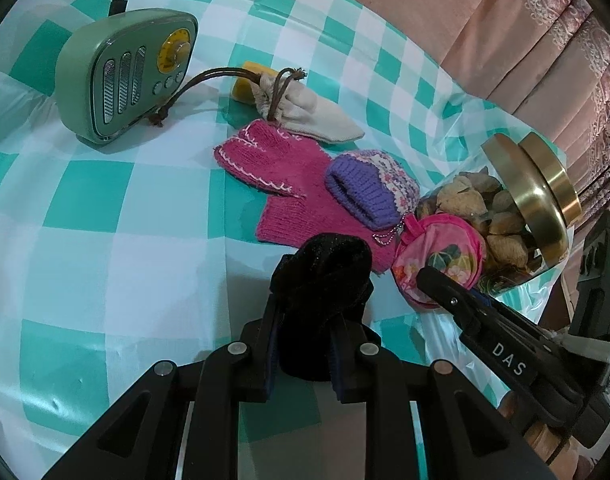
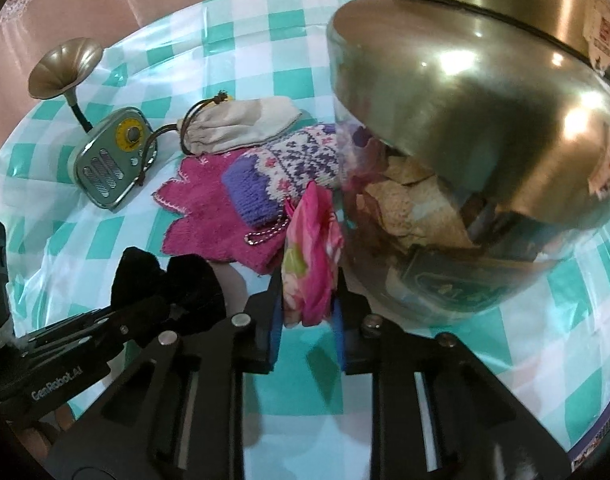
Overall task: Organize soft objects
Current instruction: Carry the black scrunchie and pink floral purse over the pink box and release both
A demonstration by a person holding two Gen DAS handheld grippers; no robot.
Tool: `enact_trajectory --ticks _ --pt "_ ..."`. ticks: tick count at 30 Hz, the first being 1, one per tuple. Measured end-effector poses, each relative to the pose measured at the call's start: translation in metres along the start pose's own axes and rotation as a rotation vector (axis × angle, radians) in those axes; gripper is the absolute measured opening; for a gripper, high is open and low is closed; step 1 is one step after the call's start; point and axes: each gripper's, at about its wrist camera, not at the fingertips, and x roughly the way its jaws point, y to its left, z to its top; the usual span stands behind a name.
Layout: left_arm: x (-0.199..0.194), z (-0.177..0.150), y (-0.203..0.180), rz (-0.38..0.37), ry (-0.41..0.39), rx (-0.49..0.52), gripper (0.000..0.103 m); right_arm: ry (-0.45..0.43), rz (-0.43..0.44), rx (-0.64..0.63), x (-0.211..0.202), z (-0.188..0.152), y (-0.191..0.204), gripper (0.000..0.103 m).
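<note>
My left gripper [image 1: 305,312] is shut on a black fuzzy cloth [image 1: 321,272], held just above the checked tablecloth; the cloth also shows in the right wrist view [image 2: 165,280]. My right gripper [image 2: 307,304] is shut on a pink floral pouch [image 2: 311,256], which shows round in the left wrist view [image 1: 441,256]. Beyond lie a magenta knit glove [image 1: 289,176], a purple patterned knit piece [image 1: 369,188] on top of it, and a beige drawstring bag [image 1: 305,112]. The same pile shows in the right wrist view: glove [image 2: 209,208], knit piece [image 2: 281,172], bag [image 2: 233,124].
A green retro radio [image 1: 125,76] stands at the left, with a brass horn [image 2: 65,68] behind it. A yellow block [image 1: 247,80] lies behind the bag. A glass jar with a brass lid [image 1: 505,208] stands close on the right [image 2: 465,128]. Pink fabric [image 1: 425,12] lies beyond the table.
</note>
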Motion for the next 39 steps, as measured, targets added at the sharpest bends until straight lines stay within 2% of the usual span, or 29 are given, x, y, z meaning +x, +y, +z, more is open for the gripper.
enact_trajectory --ticks 9,20,26,39 --pt "-0.019 -0.007 -0.003 -0.001 -0.033 -0.023 0.017 -0.015 0.042 0.0 -0.033 -0.009 -0.007 0.024" --pt "-0.057 -0.025 -0.03 -0.052 -0.076 -0.027 0.017 -0.03 0.073 -0.024 -0.087 -0.031 -0.026 0.024" --pt "-0.068 -0.042 -0.057 -0.092 -0.069 -0.011 0.017 -0.051 0.062 -0.029 -0.119 -0.043 -0.05 0.024" --pt "-0.064 -0.078 -0.153 -0.222 0.018 0.144 0.017 -0.062 -0.036 0.045 -0.183 -0.088 -0.134 0.024"
